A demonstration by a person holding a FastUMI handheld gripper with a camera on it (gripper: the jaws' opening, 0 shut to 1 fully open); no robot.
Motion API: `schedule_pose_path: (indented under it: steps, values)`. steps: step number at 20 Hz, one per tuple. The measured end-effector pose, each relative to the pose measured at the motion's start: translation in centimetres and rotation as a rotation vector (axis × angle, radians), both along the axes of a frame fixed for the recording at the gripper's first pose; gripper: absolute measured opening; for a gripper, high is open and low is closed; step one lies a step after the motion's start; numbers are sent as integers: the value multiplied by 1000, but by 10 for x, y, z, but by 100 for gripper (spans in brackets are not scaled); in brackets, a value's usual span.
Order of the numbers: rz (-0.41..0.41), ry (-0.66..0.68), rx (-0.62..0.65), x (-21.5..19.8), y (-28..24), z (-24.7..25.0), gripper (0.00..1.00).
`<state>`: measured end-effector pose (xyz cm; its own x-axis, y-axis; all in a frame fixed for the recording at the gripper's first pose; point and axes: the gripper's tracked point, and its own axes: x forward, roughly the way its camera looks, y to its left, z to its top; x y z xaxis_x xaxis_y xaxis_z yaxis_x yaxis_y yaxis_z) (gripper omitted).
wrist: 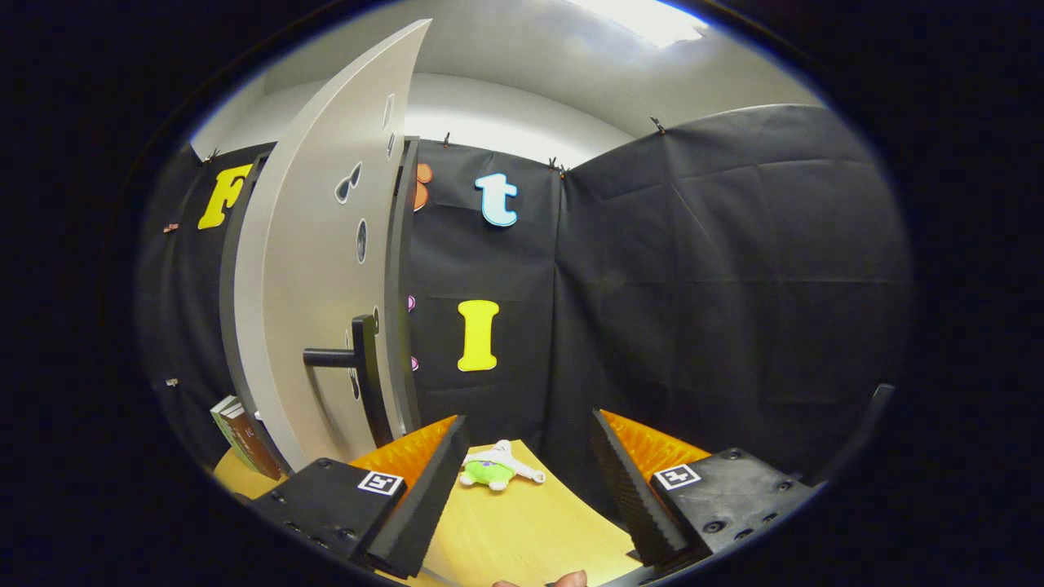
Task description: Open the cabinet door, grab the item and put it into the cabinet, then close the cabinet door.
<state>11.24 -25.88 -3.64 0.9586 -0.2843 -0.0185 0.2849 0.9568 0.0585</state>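
The cabinet door stands open at my left, so now I go for the plush toy. It lies on the counter, just ahead between the fingers. My tool is open and empty; I lower straight over the green body before closing

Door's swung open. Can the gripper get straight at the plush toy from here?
Probably yes. The gripper has its jaws open and empty, and the plush toy lies on the wooden table just ahead between them. The open cabinet door stands off to the side.
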Motion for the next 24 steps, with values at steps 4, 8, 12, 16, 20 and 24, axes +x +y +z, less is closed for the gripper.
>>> schedule_pose_path:
  steps: [4, 8, 12, 16, 20, 24]
  values:
    - [-20, 6, 21, -3, 3, -3, 96]
    - [-7, 22, 33, -7, 27, -3, 96]
    - [-5, 32, 45, -9, 43, -4, 96]
    - [8, 47, 82, -10, 64, -8, 96]
    - [87, 53, 105, -6, 102, -8, 98]
    - [183, 54, 108, 1, 150, -10, 98]
